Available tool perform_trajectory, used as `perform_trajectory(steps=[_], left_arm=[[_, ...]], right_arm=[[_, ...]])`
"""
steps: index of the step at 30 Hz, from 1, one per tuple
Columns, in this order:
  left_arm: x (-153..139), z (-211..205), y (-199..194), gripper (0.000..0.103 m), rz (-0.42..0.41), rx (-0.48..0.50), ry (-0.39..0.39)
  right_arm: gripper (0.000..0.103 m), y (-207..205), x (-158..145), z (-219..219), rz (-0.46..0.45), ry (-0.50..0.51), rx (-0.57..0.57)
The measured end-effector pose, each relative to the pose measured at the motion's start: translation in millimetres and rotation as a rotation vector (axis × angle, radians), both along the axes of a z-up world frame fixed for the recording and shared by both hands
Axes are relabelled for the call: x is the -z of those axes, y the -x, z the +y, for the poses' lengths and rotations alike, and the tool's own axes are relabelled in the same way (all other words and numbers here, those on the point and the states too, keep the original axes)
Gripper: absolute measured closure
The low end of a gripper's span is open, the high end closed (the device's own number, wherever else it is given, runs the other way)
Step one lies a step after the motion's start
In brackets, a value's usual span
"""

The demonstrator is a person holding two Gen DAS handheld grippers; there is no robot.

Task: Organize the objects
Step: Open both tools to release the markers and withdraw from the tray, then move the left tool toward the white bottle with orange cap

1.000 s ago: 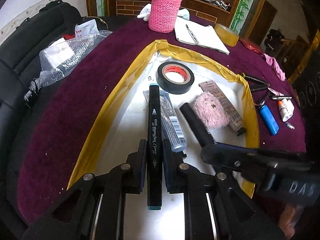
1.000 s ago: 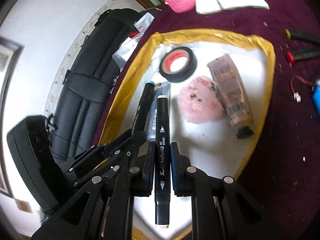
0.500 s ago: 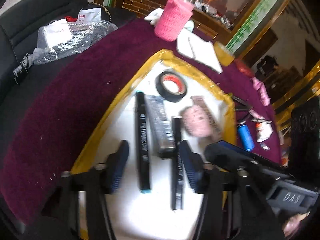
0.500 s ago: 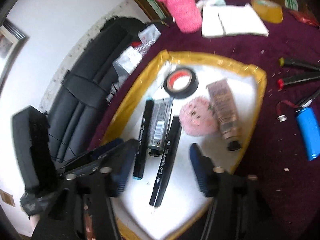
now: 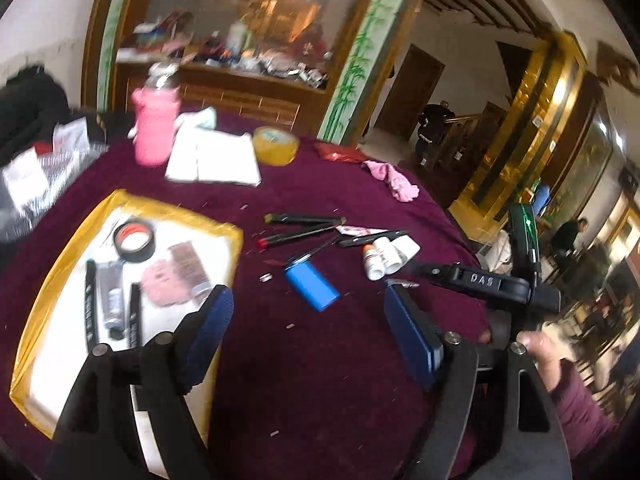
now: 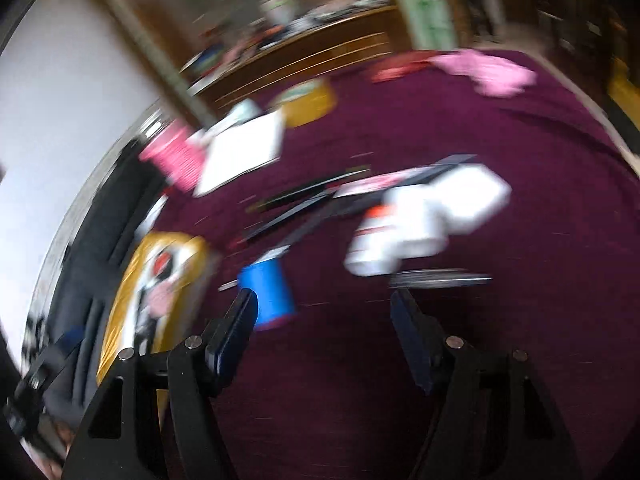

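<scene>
While both sets of jaws have just been opening, nothing is held between them: the left gripper [image 5: 308, 332] and right gripper [image 6: 324, 332] are spread over the maroon tablecloth [image 5: 320, 380]. Two black markers [image 5: 91, 312] are laid inside the yellow-edged tray [image 5: 60, 264], beside the grey tube [image 5: 111, 300]; a blue lighter [image 5: 312, 286] lies just outside that tray.

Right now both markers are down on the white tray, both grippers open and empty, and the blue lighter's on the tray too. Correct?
Not quite: the blue lighter lies on the purple cloth, off the white tray, as the left wrist view shows. Both markers do lie on the tray; the left gripper and right gripper are open and empty.
</scene>
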State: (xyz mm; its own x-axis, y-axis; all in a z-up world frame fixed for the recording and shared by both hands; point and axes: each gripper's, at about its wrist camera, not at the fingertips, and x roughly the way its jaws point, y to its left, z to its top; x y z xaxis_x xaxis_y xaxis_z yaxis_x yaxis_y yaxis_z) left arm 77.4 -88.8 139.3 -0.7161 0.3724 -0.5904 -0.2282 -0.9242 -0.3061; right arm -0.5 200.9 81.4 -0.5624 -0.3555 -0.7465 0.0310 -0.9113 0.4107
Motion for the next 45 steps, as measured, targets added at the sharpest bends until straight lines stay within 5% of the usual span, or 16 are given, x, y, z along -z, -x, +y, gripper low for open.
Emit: perform_trajectory(steps=[5, 8, 13, 17, 25, 30, 38, 39, 42, 45], left_arm=[[-5, 50, -3, 0.023, 0.064, 0.067, 0.016], [19, 80, 20, 0.023, -0.073, 0.185, -0.036], [58, 138, 62, 0.023, -0.279, 0.26, 0.099], [70, 163, 91, 0.023, -0.39, 0.245, 0.11], [84, 178, 125, 0.023, -0.337, 0.136, 0.272], [110, 186, 139, 0.023, -0.375, 0.158, 0.304], [122, 202, 164, 0.025, -0.326, 0.184, 0.328], [122, 199, 163, 0.028, -0.316, 0.201, 0.308], [120, 193, 167, 0.058, -0.326, 0.219, 0.284], [118, 191, 169, 0.061, -0.322, 0.223, 0.282]], right_arm=[[0.039, -6, 4, 74, -0.004, 0.039, 0.126], [0.039, -9, 8, 100, -0.014, 0.072, 0.171], [0.039, -18, 4, 127, 0.016, 0.112, 0.2], [0.039, -9, -7, 146, 0.061, 0.137, 0.236], [0.039, 24, 8, 148, 0.13, 0.274, 0.209], [0.039, 27, 26, 157, 0.131, 0.28, 0.203], [0.039, 25, 27, 153, 0.142, 0.281, 0.174], [0.039, 25, 28, 152, 0.137, 0.281, 0.172], [0.039, 27, 32, 151, 0.124, 0.281, 0.174], [0.039, 28, 35, 148, 0.116, 0.276, 0.171]])
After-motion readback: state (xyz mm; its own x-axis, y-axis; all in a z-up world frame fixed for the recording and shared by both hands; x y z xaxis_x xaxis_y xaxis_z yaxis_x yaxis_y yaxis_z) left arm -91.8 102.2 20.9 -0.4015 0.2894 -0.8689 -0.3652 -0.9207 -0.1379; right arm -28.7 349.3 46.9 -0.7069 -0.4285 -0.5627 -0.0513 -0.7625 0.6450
